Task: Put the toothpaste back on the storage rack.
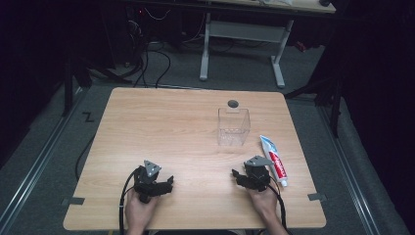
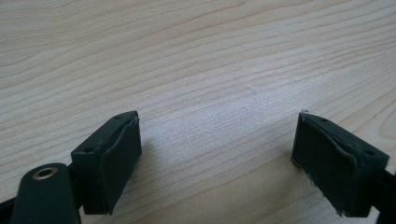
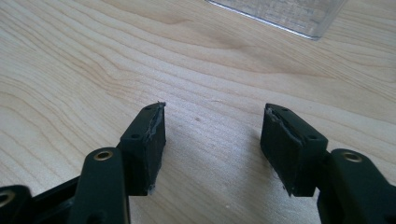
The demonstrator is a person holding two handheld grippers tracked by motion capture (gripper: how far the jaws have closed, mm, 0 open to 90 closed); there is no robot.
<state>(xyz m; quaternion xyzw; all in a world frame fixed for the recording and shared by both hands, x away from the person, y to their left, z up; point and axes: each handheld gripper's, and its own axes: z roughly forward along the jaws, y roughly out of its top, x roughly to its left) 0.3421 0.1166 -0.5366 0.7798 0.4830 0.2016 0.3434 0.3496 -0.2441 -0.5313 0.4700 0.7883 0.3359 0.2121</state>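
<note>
Resting at lower left of the high view, left hand-held gripper (image 1: 169, 183) with jaws spread wide and nothing between them; bare wood grain of the worktop (image 1: 161, 127) between the pads (image 2: 119, 161) in the left gripper view. Standing just right of centre frame, clear plastic box (image 1: 234, 127), upright, open at the top, seemingly empty; dark round mark on the worktop just behind it. Resting at lower right, right hand-held gripper (image 1: 236, 175), jaws likewise wide apart and holding nothing, pointing toward frame centre rather than toward the tube; lower edge of the clear box (image 3: 280, 14) at upper right of the right gripper view. Lying just right of that gripper, toothpaste tube (image 1: 274, 160), flat on the worktop, running from upper left to lower right, near the right edge and near the box but apart from it. Judged step: picking up the tube with the right gripper, probably for placing in the box. Done well by turning the jaws across the tube's narrow width, closing on the firmer middle of the body, avoiding a hard squeeze near the cap, and lifting clear before nearing the light box, easily tipped by a nudge.
</note>
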